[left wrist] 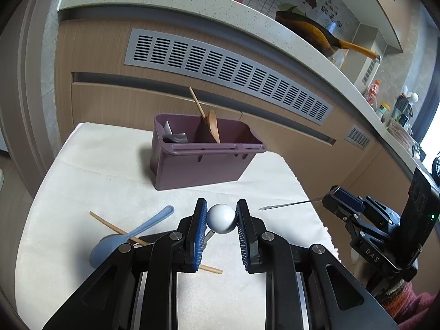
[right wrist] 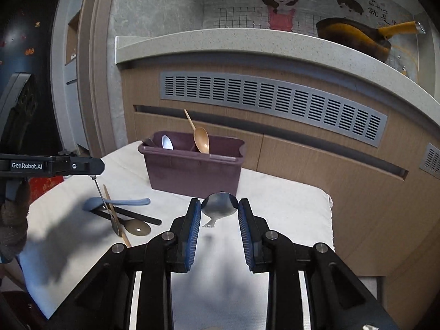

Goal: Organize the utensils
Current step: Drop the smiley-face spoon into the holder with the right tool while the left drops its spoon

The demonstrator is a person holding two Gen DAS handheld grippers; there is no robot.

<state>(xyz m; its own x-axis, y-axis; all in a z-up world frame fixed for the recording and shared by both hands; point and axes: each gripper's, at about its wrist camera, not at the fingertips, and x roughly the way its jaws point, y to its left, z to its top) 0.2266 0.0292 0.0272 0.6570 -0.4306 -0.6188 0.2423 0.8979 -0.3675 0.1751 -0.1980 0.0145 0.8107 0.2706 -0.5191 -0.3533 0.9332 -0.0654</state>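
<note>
My left gripper [left wrist: 222,204] is shut on the round bowl of a metal spoon [left wrist: 221,218]. From the right wrist view that left gripper [right wrist: 95,166] shows side-on, and the spoon's thin handle [right wrist: 100,192] hangs down toward the cloth. My right gripper [right wrist: 219,201] is shut on the bowl of a second metal spoon [right wrist: 220,206], lifted off the table. The left wrist view shows that right gripper [left wrist: 334,194] with the spoon's handle [left wrist: 288,203] sticking out level. The purple caddy [left wrist: 203,159] holds a wooden spoon [left wrist: 214,126] and a white spoon [right wrist: 167,142].
A blue spoon [right wrist: 115,203], a wooden chopstick [right wrist: 108,196] and a black-handled brown spoon [right wrist: 137,227] lie crossed on the white cloth [right wrist: 275,206], left of the caddy [right wrist: 192,173]. A cabinet with a vent grille [right wrist: 275,101] rises behind. A frying pan [right wrist: 354,38] sits on the counter.
</note>
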